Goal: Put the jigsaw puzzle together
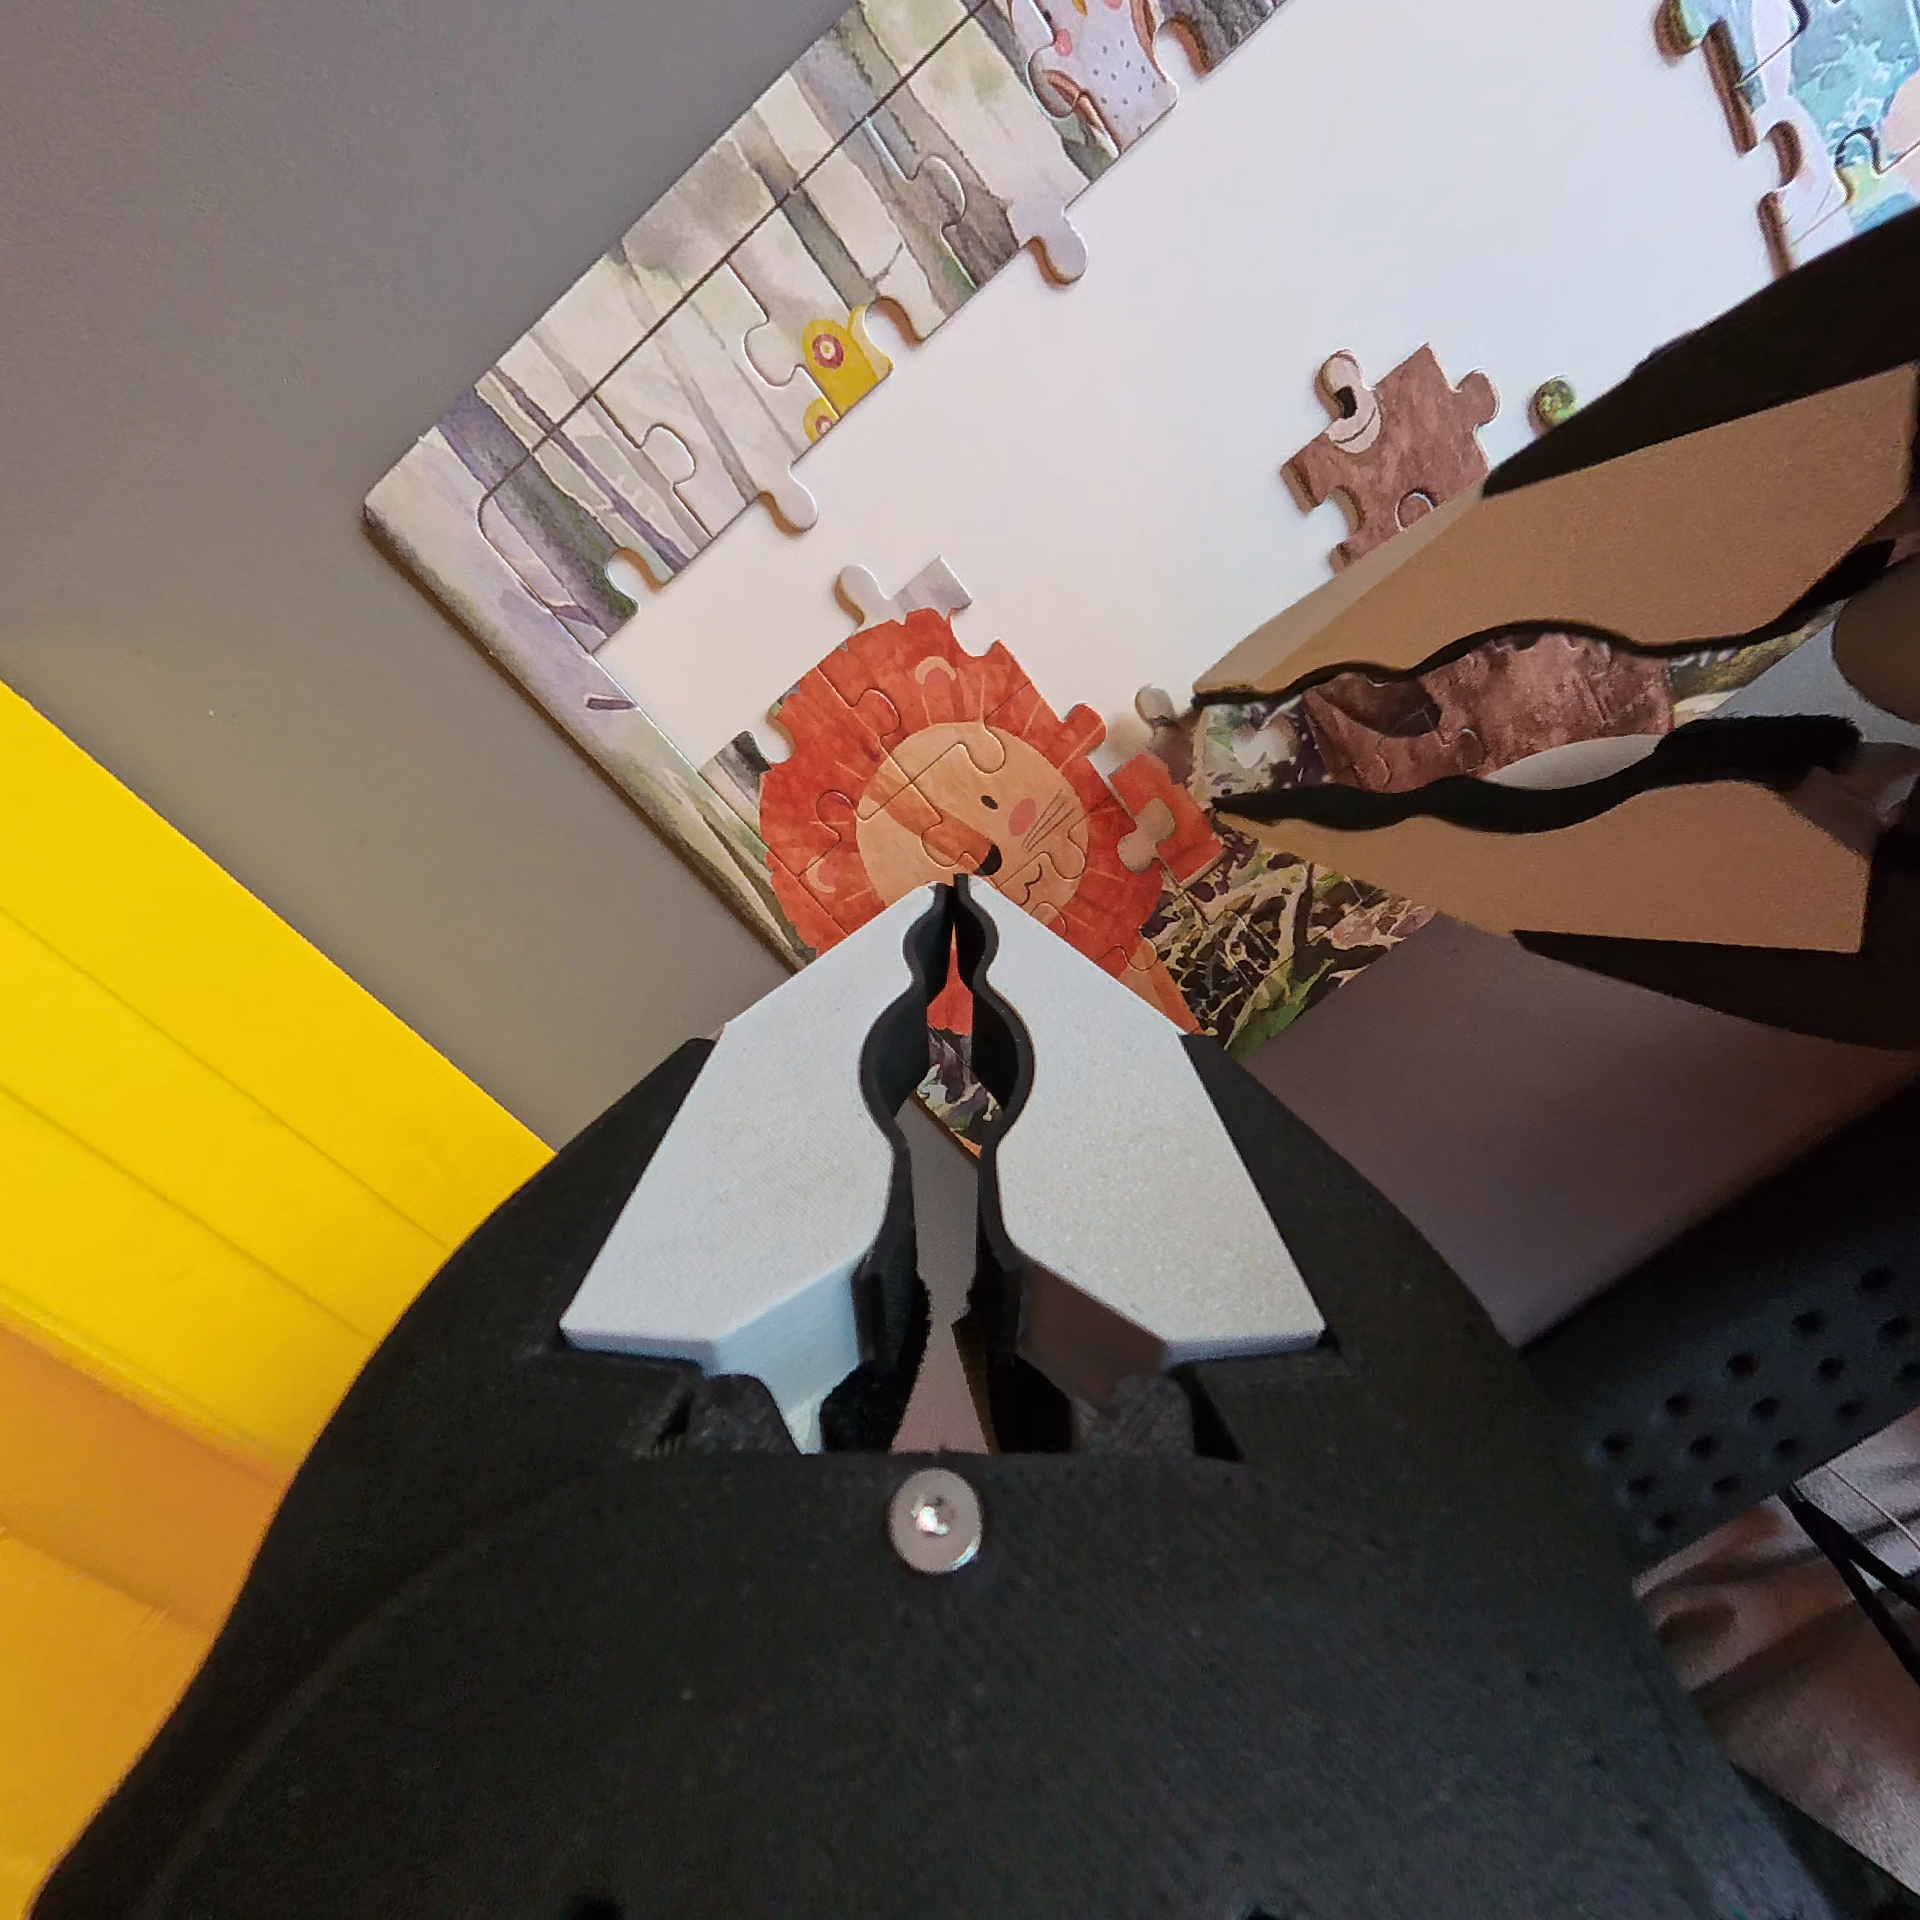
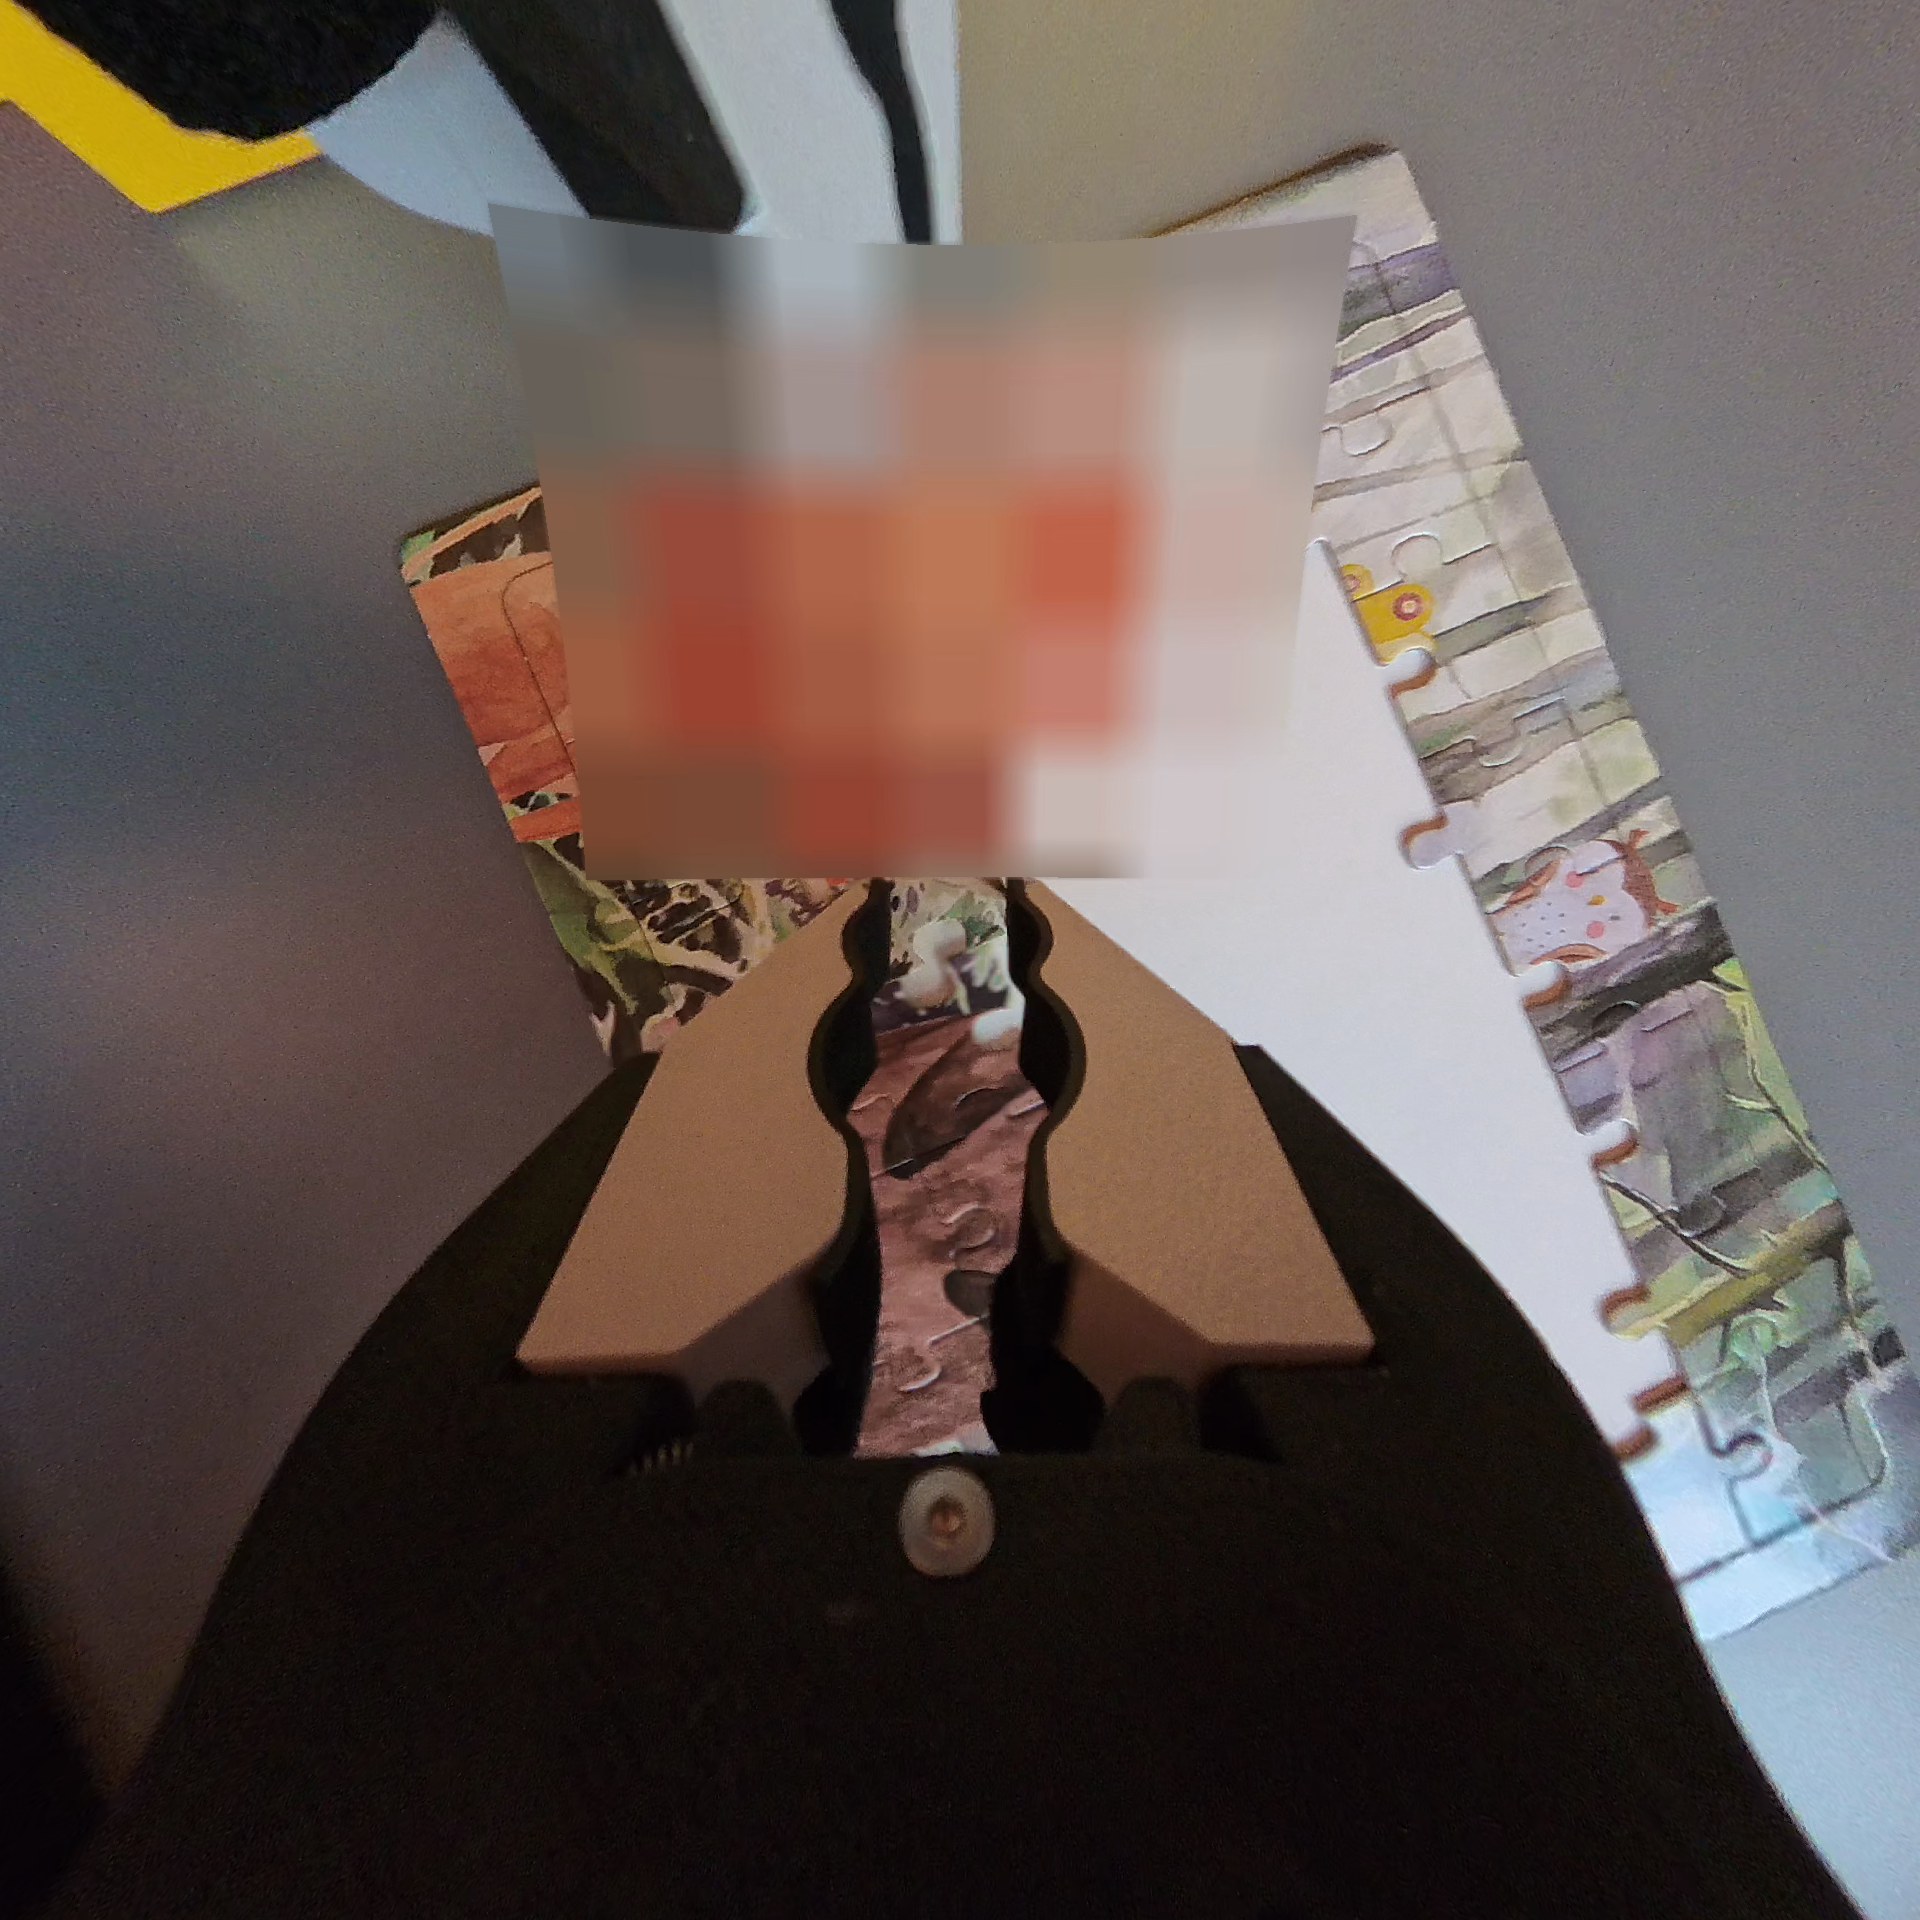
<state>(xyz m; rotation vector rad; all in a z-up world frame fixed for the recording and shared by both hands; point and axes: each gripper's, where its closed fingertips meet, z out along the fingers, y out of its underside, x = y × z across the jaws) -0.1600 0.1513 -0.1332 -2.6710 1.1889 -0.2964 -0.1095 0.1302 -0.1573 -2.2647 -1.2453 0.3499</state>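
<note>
The half-built jigsaw puzzle (image 1: 1039,468) lay on a grey table (image 1: 260,468), its lion section (image 1: 966,800) just ahead of the left gripper (image 1: 958,885), whose pale fingers (image 1: 790,1174) were pressed together on nothing. The right gripper (image 1: 1205,753) reached in from the side, tan fingers (image 2: 707,1184) slightly parted above brown pieces, holding nothing. White backing stayed bare between the lion and the far border; a loose brown piece (image 1: 1392,457) lay there.

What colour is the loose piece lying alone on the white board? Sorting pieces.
Mottled brown, clearest in the left wrist view.
</note>
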